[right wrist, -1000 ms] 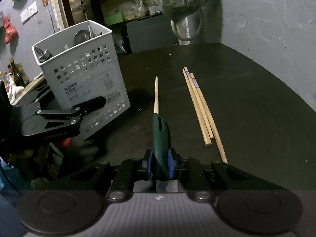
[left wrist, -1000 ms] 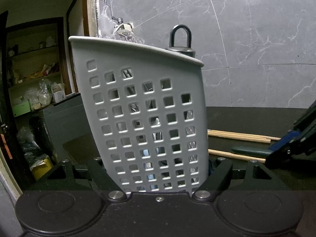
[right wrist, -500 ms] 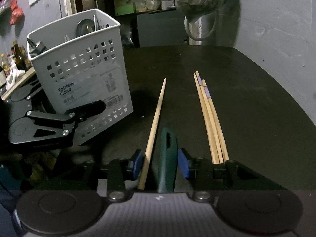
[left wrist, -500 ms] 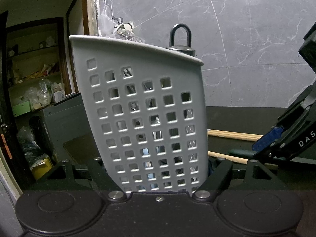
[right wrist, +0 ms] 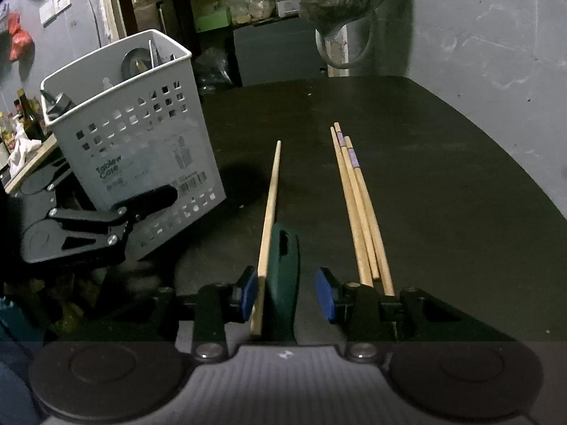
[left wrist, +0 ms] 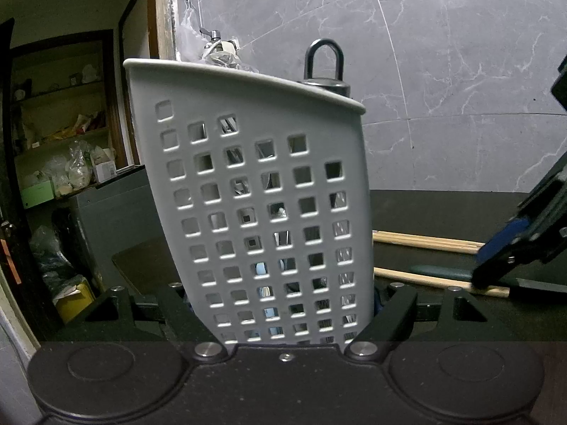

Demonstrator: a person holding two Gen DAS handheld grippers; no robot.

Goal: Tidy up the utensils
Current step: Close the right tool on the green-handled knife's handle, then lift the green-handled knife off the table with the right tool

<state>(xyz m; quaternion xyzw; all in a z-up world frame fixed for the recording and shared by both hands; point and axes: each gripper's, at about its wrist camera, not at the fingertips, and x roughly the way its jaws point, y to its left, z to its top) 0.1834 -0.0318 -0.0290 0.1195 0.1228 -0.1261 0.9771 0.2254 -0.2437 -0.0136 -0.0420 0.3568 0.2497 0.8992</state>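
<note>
A grey perforated utensil basket (left wrist: 262, 191) fills the left wrist view, and my left gripper (left wrist: 283, 304) is shut on its base. The basket (right wrist: 134, 141) holds several utensils and stands at the left in the right wrist view. My right gripper (right wrist: 286, 294) is open, its blue pads (right wrist: 324, 294) on either side of a green-handled knife (right wrist: 283, 272) and a single chopstick (right wrist: 269, 212) lying on the black table. Three more chopsticks (right wrist: 358, 205) lie to the right. The knife handle (left wrist: 443, 272) also shows in the left wrist view.
The black table (right wrist: 443, 177) ends at a grey marble wall (left wrist: 443, 88) on the right. A bag hangs from a tap (right wrist: 340, 7) at the far end. Cluttered shelves (left wrist: 56, 163) stand beyond the table's left side.
My right gripper opened and let go of the green-handled knife, which now lies on the table beside the single chopstick. The left gripper and basket have not moved.
</note>
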